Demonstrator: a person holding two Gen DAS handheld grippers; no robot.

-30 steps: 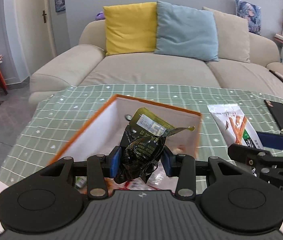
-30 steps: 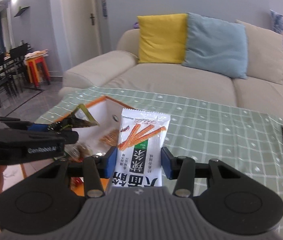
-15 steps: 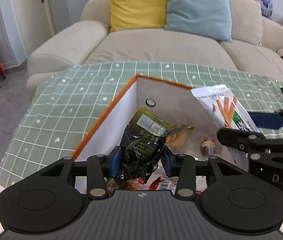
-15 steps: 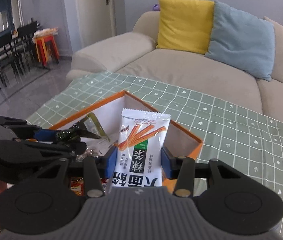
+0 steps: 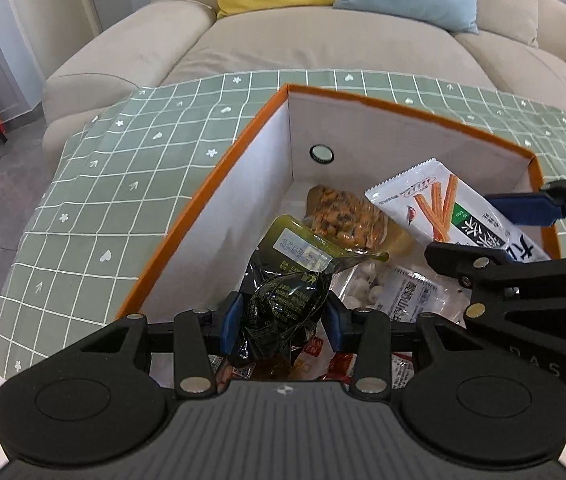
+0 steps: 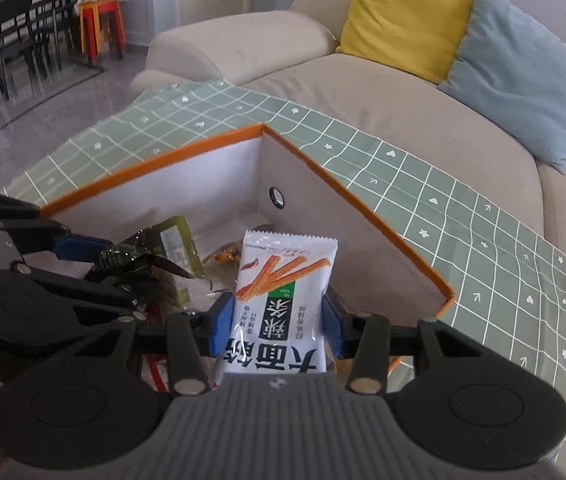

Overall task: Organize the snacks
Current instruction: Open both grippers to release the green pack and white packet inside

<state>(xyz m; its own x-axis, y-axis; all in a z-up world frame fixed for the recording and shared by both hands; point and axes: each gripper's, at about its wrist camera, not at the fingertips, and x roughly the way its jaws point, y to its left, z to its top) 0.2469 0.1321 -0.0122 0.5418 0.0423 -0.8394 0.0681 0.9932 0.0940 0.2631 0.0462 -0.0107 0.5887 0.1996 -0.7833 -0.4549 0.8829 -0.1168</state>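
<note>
Snacks now hang inside the orange-rimmed box (image 5: 219, 184), carried in from above the green tablecloth. Left gripper (image 5: 281, 322) pinches a dark crinkled packet (image 5: 283, 300); right gripper (image 6: 277, 326) clamps a white noodle-stick packet (image 6: 283, 284), so both look ready to drop.

Crinkled glossy dark foil packet (image 5: 279, 312), smooth shiny white plastic snack bag (image 6: 283, 304), matt white cardboard box (image 5: 219, 248), soft beige cloth sofa (image 5: 323, 40)

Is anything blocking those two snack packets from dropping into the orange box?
Nothing visible does. The dark packet in the left claw and the white packet in the right claw hang over the open orange box. Below lie only other snacks.
</note>
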